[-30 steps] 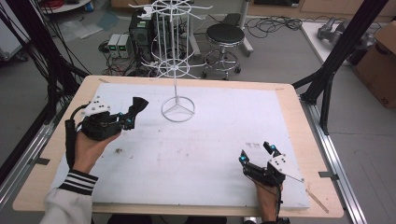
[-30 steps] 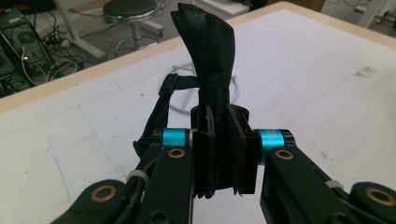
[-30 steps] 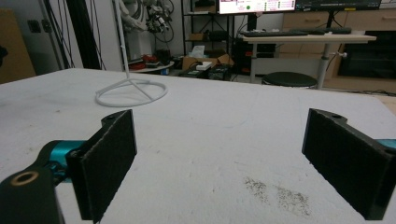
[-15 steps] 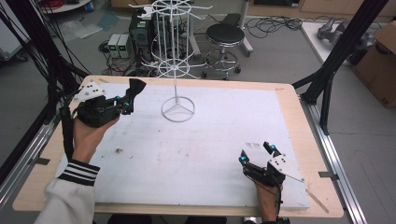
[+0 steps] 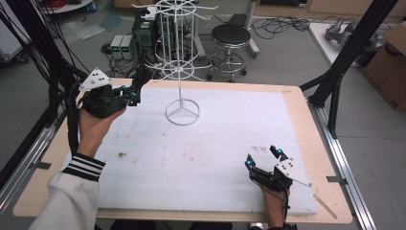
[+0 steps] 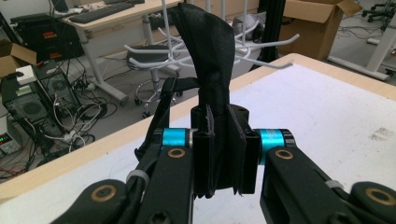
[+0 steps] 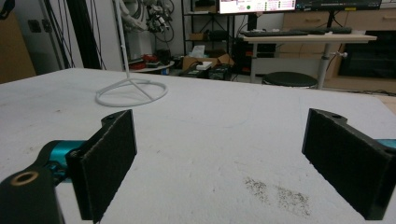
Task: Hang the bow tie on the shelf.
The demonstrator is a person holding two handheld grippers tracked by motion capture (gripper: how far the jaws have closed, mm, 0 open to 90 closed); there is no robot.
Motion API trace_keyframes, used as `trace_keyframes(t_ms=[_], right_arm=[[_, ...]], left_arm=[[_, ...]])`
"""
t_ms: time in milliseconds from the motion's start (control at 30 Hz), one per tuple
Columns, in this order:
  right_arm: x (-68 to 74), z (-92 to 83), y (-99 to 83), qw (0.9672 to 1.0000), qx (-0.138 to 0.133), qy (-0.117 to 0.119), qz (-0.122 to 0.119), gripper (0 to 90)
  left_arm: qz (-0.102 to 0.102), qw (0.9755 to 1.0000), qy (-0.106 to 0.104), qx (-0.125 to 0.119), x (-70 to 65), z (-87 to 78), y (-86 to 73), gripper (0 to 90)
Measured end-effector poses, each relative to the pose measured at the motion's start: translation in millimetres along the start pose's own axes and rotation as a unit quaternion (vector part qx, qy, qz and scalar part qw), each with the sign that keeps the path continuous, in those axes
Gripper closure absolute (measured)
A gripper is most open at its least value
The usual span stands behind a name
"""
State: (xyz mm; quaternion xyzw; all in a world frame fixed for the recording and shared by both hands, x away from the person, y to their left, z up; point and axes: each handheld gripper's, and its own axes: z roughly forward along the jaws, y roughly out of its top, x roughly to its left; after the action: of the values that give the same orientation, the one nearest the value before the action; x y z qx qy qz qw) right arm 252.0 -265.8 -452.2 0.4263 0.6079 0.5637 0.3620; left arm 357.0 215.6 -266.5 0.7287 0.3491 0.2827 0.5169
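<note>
Black strap (image 6: 212, 56) stands upright, pinched in our left hand-held gripper (image 5: 135, 92) at upper left, just beside the white wire rack (image 5: 181, 67), whose hooks lie up and right. Our right hand-held gripper (image 5: 262, 158), spread empty, rests well apart at lower right.

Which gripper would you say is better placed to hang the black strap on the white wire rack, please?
Left. The left gripper is shut on the black strap and raised beside the white wire rack. The right gripper sits open, low at the table's near edge.
</note>
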Motion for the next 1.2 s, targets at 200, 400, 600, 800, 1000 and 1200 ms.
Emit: trace_keyframes(t_ms=[200, 400, 600, 800, 1000, 1200], right_arm=[[0.2, 0.0, 0.0, 1.0, 0.001, 0.0, 0.002, 9.1], [0.1, 0.2, 0.0, 1.0, 0.0, 0.0, 0.0, 9.1], [0.1, -0.1, 0.0, 1.0, 0.001, -0.001, 0.003, 9.1], [0.0, -0.1, 0.0, 1.0, 0.001, 0.0, 0.004, 9.1], [-0.6, 0.1, 0.0, 1.0, -0.001, -0.001, 0.002, 9.1], [-0.7, 0.0, 0.0, 1.0, 0.0, -0.001, 0.003, 9.1]], left_arm=[[-0.002, 1.0, -0.005, -0.005, -1.4, 10.4, 10.4, 80.6], [-0.004, 0.9999, -0.013, -0.009, -5.9, 23.2, 19.6, 80.7], [-0.001, 0.9999, -0.015, -0.008, -9.0, 33.0, 26.2, 80.6], [-0.003, 0.9997, -0.018, -0.013, -13.1, 39.6, 29.0, 80.7], [-0.004, 0.9997, -0.021, -0.013, -15.7, 46.9, 28.7, 80.7], [-0.005, 0.9996, -0.025, -0.011, -18.9, 53.3, 27.6, 80.6]])
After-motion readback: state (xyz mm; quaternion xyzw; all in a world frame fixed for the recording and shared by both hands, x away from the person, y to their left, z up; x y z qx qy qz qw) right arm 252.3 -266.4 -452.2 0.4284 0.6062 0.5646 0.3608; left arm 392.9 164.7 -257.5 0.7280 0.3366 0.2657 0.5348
